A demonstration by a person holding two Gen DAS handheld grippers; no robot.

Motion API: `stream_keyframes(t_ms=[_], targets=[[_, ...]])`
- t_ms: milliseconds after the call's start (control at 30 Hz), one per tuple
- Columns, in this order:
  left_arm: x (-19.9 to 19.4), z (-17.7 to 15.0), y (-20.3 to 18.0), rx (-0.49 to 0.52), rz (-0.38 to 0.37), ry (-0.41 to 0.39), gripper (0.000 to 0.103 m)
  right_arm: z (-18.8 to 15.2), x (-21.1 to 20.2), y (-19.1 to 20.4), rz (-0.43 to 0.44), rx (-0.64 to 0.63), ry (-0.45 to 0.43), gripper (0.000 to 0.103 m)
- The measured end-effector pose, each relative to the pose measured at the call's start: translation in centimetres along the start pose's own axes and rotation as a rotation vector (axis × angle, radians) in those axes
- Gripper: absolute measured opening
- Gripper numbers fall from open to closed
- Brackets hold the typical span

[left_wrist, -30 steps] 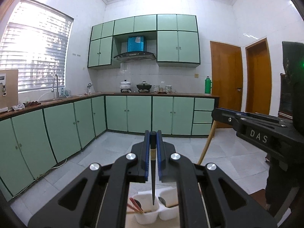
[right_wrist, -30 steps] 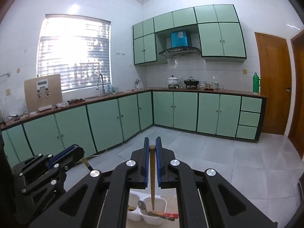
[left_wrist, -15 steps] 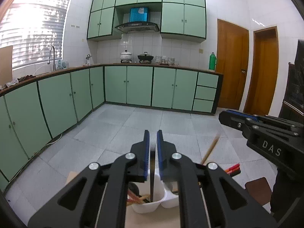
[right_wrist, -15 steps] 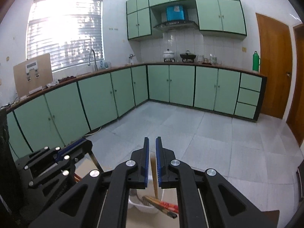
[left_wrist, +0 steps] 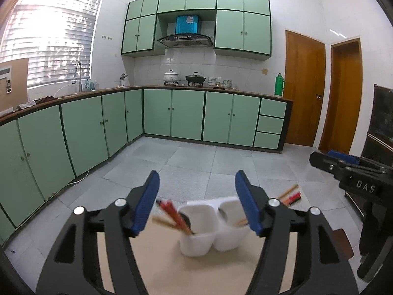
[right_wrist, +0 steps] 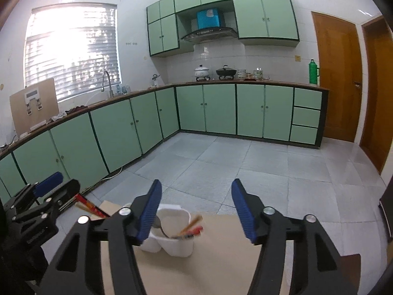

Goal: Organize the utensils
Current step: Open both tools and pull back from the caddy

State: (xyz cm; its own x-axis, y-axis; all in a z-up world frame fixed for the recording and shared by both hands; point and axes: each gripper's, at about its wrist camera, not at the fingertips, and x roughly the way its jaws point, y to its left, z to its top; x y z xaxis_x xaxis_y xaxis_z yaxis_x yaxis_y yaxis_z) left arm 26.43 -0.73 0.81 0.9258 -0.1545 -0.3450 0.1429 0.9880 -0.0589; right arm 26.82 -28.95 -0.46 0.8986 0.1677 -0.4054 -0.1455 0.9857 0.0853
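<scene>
Green kitchen cabinets (left_wrist: 186,115) and a grey tiled floor fill the background, and close in front of us a pale wooden tabletop (left_wrist: 157,258) carries a white two-compartment utensil holder (left_wrist: 211,231). We hold the left gripper (left_wrist: 197,206) just above and before it, and its jaws have just been opening: the blue pads stand wide apart with nothing between them, the grip released. The right gripper (right_wrist: 196,207) is the same, jaws just opened, empty, with the holder below and between its fingers.

We judge that both grippers are spread over the cups because each has let a stick drop into its own side. In the left wrist view, the nearer-left cup holds red chopsticks (left_wrist: 172,213) and a paler wooden one. Their tips sit down in the cup, and their long axes lean up and away to the left, over the rim. In the other cup, more chopsticks (left_wrist: 291,195) lean the opposite way, up and to the right; a spoon (right_wrist: 159,223) rests there too, bowl upward against the wall, as the right wrist view shows. The sticks look blurred, so we cannot say whether they have settled.

Sorting seems well advanced. Whether more utensils wait elsewhere, we cannot tell from these views.
</scene>
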Motion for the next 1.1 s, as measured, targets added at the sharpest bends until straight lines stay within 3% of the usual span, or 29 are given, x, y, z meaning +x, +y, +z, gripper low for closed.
stream_keyframes(t_ms=[267, 533, 833, 1100], targets=[[-4.4, -3.7, 0.5, 0.000, 0.008, 0.033, 0.082, -4.4, -4.5, 0.2, -0.008, -0.012, 0.008, 0.080], [-8.3, -7.4, 0.8, -0.049, 0.015, 0.087, 0.088, -9.0, -8.4, 1.4, 0.019, -0.016, 0.042, 0.096], [-12.7, -9.1, 0.5, -0.030, 0.026, 0.093, 0.090, -11.6, -12.0, 2.9, 0.052, -0.013, 0.059, 0.097], [-16.4, -8.8, -0.5, -0.007, 0.030, 0.072, 0.090, -11.2, -15.1, 4.1, 0.085, -0.024, 0.039, 0.097]])
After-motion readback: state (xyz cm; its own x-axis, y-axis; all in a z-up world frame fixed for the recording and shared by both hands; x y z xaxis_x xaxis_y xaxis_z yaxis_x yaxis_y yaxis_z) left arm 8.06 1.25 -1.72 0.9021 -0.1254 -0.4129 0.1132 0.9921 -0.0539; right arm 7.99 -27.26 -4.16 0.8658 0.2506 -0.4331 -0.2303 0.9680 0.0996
